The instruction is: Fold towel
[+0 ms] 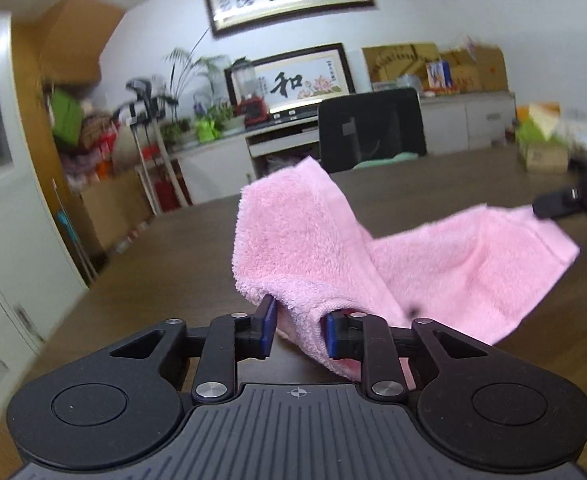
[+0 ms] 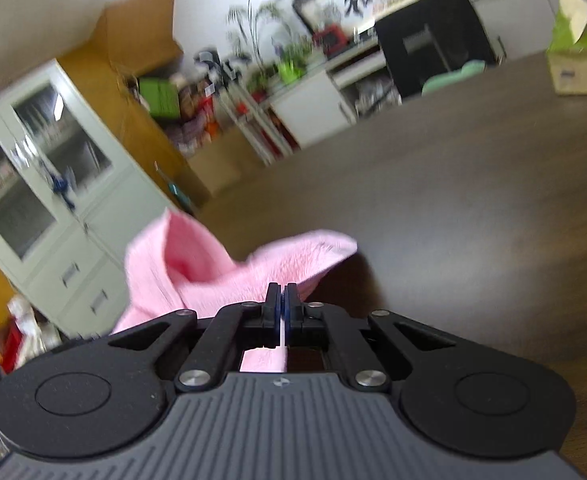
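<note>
Showed one pink towel (image 1: pixel 453 264) lifted above one dark wooden table (image 1: pixel 413 192), well short of the table's far edge. Hung slack between two grippers, long axis running crosswise from one to the other. Left gripper (image 1: pixel 299 320) clamped on a thick bunched hem – blue pads pressed in from either side, a gap kept between them by the cloth. Right gripper (image 2: pixel 281 300) pinched almost flat together on a thin edge of the same towel – only a pink sliver seen between the pads. One loose corner stood upward, pointing toward the far edge.
</note>
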Motion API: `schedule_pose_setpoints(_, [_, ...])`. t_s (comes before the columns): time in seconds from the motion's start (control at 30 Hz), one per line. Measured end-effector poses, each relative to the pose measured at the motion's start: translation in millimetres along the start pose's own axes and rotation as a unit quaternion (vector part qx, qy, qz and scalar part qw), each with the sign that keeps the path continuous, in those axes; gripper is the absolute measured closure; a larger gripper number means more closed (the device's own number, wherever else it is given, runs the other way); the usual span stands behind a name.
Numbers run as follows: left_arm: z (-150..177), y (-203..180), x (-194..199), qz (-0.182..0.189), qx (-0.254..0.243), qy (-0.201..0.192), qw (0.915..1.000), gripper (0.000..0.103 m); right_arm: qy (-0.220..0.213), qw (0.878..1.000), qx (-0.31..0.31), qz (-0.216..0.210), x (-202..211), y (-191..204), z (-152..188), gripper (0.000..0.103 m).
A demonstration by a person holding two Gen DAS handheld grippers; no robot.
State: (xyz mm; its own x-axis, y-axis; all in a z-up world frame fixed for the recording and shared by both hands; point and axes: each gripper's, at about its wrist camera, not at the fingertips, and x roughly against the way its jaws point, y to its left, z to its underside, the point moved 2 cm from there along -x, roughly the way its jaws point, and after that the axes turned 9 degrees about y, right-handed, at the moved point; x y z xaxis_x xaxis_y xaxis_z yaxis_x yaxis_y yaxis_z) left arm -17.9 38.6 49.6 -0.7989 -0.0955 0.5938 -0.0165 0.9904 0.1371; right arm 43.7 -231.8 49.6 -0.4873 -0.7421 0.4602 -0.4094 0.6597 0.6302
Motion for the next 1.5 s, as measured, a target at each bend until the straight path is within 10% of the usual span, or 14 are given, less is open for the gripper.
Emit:
schedule_pose_setpoints(0.23, [22, 59, 20, 0.096, 0.159, 0.034, 0.9820, 0.090, -0.014, 0.999, -0.024, -0.046, 25, -15, 9, 0.097])
schedule_pose_setpoints(0.4, [56, 70, 20, 0.071, 0.157, 0.059, 0.9833, 0.091, 0.053, 0.998, -0.036, -0.003, 3, -20, 34, 0.087])
schedule_pose_setpoints(0.57, [77, 74, 43, 0.028, 0.105, 0.022, 0.9938, 0.089, 0.075, 0.995, 0.027, 0.067, -3, 4, 65, 0.031])
schedule_pose_setpoints(1.07, [128, 89, 100, -0.016, 0.104, 0.074, 0.9917, 0.073, 0.133, 0.971, 0.185, 0.068, -38, 85, 98, 0.032])
schedule_pose_setpoints(1.27, [136, 114, 125, -0.071, 0.141, 0.079, 0.9843, 0.039, 0.165, 0.959, 0.225, 0.056, -35, 101, 113, 0.029])
schedule_pose_setpoints(1.5, [131, 122, 150, -0.102, 0.147, 0.060, 0.9819, 0.025, 0.216, 0.914, 0.321, 0.122, -25, 133, 147, 0.008])
